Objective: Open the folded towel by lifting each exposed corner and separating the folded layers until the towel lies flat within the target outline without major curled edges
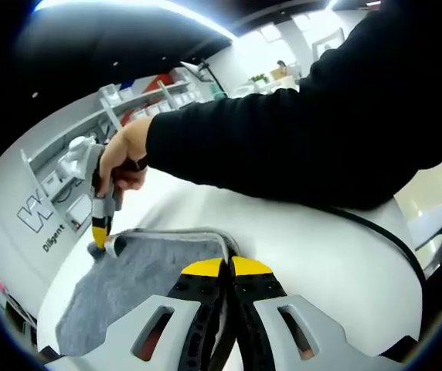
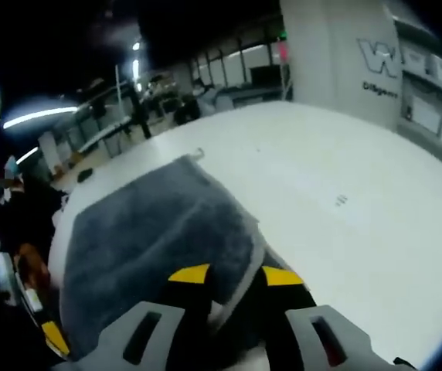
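Grey towel [image 2: 151,239] lies mostly spread on the white tabletop [image 2: 345,201]. Left gripper [image 1: 227,267] and right gripper [image 2: 232,274] each pinch a towel edge; office shelves [image 1: 128,100] behind.

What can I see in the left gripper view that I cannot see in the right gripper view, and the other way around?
Left gripper view alone: a person's hand and black sleeve reaching across, holding the right gripper down at the far corner of the towel.

Right gripper view alone: a long stretch of bare white table beside the towel, and dim shelves far behind.

Both: the grey towel on the white table, and each view's own yellow-tipped jaws pinching a towel edge, as with the left gripper.
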`<state>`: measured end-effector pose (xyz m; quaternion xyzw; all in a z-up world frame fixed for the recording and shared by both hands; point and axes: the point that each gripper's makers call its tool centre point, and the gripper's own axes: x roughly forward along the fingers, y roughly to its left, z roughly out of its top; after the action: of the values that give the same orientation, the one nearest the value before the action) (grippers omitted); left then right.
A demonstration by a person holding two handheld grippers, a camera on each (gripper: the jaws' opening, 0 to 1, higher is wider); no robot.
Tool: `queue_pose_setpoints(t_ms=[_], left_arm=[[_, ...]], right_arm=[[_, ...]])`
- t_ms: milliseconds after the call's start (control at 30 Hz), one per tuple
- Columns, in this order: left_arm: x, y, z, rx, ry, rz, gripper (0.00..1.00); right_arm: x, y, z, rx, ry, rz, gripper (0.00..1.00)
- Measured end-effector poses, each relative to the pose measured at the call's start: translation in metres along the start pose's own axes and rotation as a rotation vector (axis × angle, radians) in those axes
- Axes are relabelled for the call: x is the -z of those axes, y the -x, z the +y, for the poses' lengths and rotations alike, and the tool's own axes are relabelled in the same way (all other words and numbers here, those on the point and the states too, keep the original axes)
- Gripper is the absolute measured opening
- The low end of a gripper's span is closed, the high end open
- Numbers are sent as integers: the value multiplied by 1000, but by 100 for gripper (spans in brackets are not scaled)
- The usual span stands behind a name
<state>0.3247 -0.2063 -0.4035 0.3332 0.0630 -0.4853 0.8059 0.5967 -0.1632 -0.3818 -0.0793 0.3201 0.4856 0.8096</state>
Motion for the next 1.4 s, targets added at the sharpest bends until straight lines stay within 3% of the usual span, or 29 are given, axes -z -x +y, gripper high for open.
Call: queue_pose_setpoints(t_ms=[433, 567, 867, 1100, 1400], left_arm=[[-1, -1, 3, 0, -4, -3, 1], [-1, -1, 2, 1, -7, -2, 1], [-1, -1, 2, 6, -10, -2, 1], [-3, 1, 5, 11, 7, -9, 1], [-13, 6, 9, 3, 36, -62, 1]], right_arm=[[-4, -2, 13, -65, 18, -13, 12], [-1, -5, 8, -45, 18, 3, 8], [-13, 0, -1, -15, -41, -52, 0], [-16, 1, -6, 3, -85, -63, 0], [-13, -3, -5, 24, -62, -41, 0]])
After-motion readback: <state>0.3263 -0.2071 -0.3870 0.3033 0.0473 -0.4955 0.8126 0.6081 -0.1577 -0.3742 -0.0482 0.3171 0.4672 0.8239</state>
